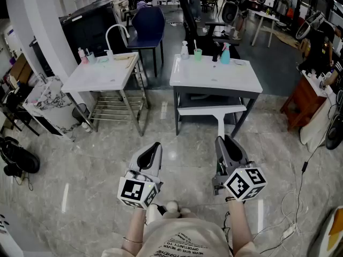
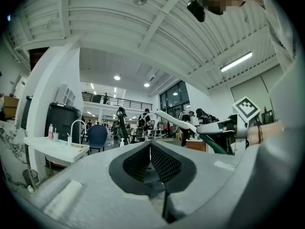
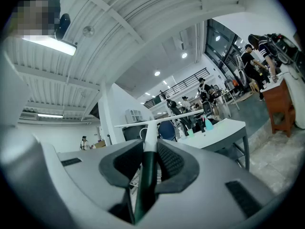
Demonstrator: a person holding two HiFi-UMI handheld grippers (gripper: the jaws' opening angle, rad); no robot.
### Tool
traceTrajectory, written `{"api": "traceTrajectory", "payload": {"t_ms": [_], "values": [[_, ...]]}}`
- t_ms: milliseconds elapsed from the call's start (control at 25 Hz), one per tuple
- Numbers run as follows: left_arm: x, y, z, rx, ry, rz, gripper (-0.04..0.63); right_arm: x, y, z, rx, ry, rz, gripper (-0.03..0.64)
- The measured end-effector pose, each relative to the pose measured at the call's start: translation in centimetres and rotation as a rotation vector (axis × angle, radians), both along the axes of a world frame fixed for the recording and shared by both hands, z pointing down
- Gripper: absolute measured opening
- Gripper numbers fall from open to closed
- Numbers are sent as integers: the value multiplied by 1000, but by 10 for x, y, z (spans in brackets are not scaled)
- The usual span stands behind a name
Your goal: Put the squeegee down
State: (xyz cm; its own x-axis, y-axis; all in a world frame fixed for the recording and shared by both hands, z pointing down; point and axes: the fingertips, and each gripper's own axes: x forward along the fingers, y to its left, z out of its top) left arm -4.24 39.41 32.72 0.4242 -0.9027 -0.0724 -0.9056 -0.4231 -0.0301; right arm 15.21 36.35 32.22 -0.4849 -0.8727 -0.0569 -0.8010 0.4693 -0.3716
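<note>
The squeegee (image 1: pixel 212 111) has a white T-shaped blade, a white stem and a dark green grip. My right gripper (image 1: pixel 223 141) is shut on that grip and holds it level, blade forward, in front of the white table (image 1: pixel 214 80). In the right gripper view the green handle (image 3: pixel 147 162) runs between the pads, with the blade (image 3: pixel 164 119) ahead. My left gripper (image 1: pixel 154 146) hangs beside it over the floor, its pads (image 2: pixel 143 159) closed together on nothing. The left gripper view also shows the squeegee (image 2: pixel 172 120) off to the right.
On the white table stand a teal spray bottle (image 1: pixel 225 54), a green cup (image 1: pixel 198 54) and a white pump bottle (image 1: pixel 184 50). A sink stand (image 1: pixel 102 76) is at the left, a wooden stool (image 1: pixel 301 103) at the right. A cable (image 1: pixel 292 230) lies on the marble floor.
</note>
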Motion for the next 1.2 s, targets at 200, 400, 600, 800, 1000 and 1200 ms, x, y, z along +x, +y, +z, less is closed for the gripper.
{"api": "traceTrajectory", "payload": {"t_ms": [200, 400, 600, 800, 1000, 1200], "values": [[-2, 2, 1, -3, 6, -5, 23, 1, 3, 0, 4, 5, 1, 92], [5, 0, 2, -7, 17, -12, 23, 5, 1, 2, 3, 0, -13, 92], [16, 5, 6, -13, 10, -11, 23, 12, 1, 6, -1, -8, -26, 92], [16, 3, 14, -30, 8, -32, 23, 16, -5, 16, -20, -31, -31, 92], [12, -11, 18, -37, 25, -48, 23, 16, -18, 18, -16, -34, -51, 92], [18, -36, 22, -43, 22, -52, 23, 23, -45, 21, -19, -38, -51, 92]]}}
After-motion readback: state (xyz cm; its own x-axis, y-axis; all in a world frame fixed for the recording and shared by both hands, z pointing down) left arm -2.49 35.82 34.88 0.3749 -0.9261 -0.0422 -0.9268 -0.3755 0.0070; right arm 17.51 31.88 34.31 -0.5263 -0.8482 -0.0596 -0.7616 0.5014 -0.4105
